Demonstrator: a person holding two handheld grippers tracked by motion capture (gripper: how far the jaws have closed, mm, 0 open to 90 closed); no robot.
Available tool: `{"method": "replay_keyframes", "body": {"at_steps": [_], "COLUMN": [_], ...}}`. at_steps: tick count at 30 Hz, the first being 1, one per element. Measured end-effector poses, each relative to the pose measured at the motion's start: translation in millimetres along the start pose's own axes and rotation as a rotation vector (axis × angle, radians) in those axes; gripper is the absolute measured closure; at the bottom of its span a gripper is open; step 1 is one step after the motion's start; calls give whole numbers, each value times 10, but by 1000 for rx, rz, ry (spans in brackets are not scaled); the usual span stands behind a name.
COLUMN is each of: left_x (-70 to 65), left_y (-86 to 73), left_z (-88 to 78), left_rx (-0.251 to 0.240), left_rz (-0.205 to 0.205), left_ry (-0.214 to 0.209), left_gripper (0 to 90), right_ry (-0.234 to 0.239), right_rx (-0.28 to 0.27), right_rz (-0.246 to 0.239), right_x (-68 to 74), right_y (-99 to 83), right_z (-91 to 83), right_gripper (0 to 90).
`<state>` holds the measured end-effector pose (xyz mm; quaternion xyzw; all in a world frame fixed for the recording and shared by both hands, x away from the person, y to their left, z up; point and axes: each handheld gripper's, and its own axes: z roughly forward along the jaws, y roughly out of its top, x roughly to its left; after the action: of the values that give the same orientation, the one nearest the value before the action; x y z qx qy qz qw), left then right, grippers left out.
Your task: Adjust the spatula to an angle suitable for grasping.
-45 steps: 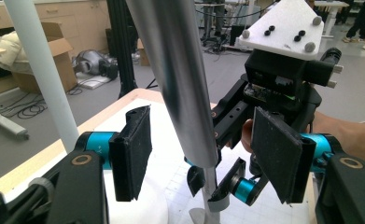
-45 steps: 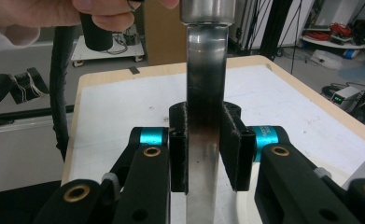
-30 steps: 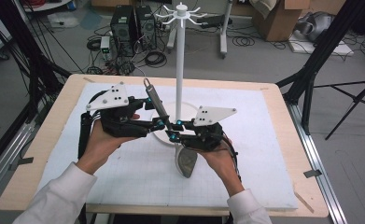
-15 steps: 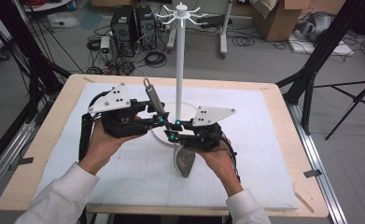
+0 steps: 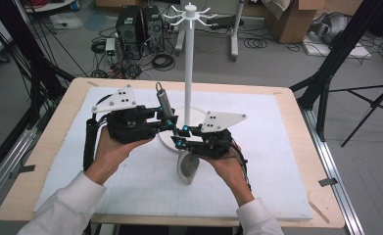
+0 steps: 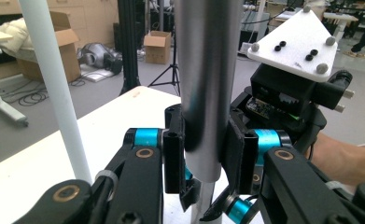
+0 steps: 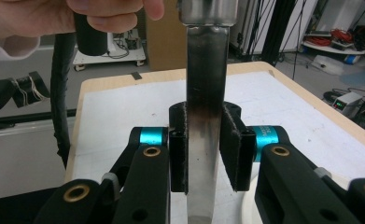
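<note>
While two grippers clamp — left gripper [image 6: 203,154], right gripper [image 7: 207,154] — one spatula [image 5: 165,104]

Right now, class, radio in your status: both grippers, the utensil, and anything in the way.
Left gripper just closed, shut on the metal utensil's handle. Right gripper shut on its flat neck. Utensil held above the mat. White hanging stand close behind.

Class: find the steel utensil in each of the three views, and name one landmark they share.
High view: steel utensil at centre, slanting from the left claw down past the right claw to its head.
Left gripper view: centre, its round handle clamped upright.
Right gripper view: centre, its flat neck clamped.
Shared landmark: the white mat.
</note>
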<state>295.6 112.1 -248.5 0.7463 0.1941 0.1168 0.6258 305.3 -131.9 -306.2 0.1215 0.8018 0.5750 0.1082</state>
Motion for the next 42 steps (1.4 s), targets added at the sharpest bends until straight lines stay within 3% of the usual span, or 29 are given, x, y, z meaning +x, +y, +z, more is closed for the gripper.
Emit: {"method": "replay_keyframes", "body": {"at_steps": [11,29,42], "left_x": [-49,-49,-26], "left_y": [34,97,96], "left_z": [-4,-67,-100], "left_rx": [4,-9,5], "left_rz": [17,36,39], "left_ry": [0,-16,-5], "left_gripper": [727,729,731], "right_ry": [6,30,71], "right_rx": [-11,-51,-78], "right_rz": [-7,24,49], "right_x": [9,-23,-54], "right_y": [4,0,63], "right_z": [9,-75,-159], "right_gripper": [734,594,318]}}
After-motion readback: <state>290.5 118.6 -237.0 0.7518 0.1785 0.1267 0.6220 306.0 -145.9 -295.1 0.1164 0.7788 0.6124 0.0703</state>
